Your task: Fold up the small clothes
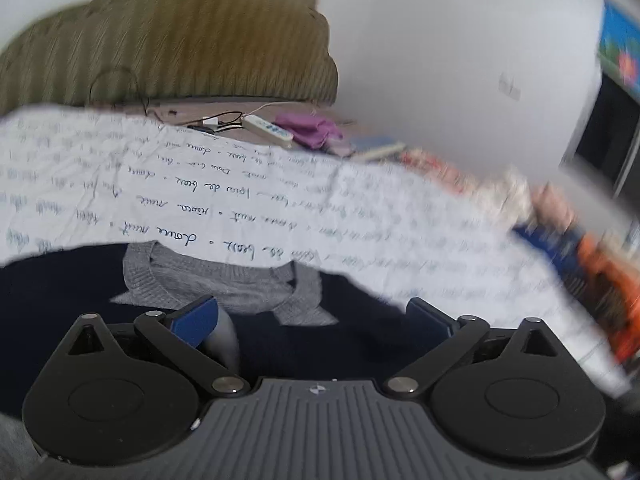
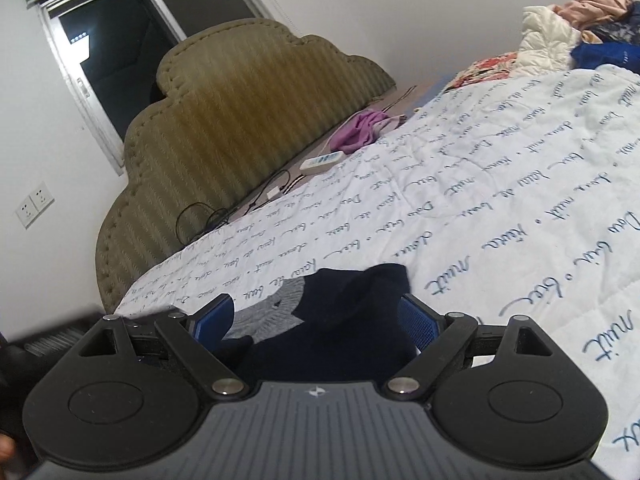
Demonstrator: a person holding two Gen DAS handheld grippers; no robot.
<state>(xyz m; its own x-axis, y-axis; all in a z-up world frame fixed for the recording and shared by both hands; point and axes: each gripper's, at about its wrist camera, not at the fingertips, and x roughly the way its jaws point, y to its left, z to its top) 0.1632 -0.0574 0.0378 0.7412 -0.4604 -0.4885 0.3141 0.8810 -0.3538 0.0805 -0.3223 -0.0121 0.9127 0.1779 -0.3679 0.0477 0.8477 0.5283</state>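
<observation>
1. Two hand-held grippers in view, one per wrist camera, both over a dark navy sweater with a grey collar on a bed.
2. Left gripper: fingers spread wide, nothing clamped; sweater spread below and between them, pads not pressing on it.
3. Right gripper: fingers apart, navy cloth bunched between them; contact with the pads not clear.
4. Sweater at the near edge of a white quilt with blue handwriting print.
5. Far side: olive padded headboard, white power strip, purple cloth.
6. Far right: pile of clothes.
7. Left-wrist picture blurred on its right side.
</observation>
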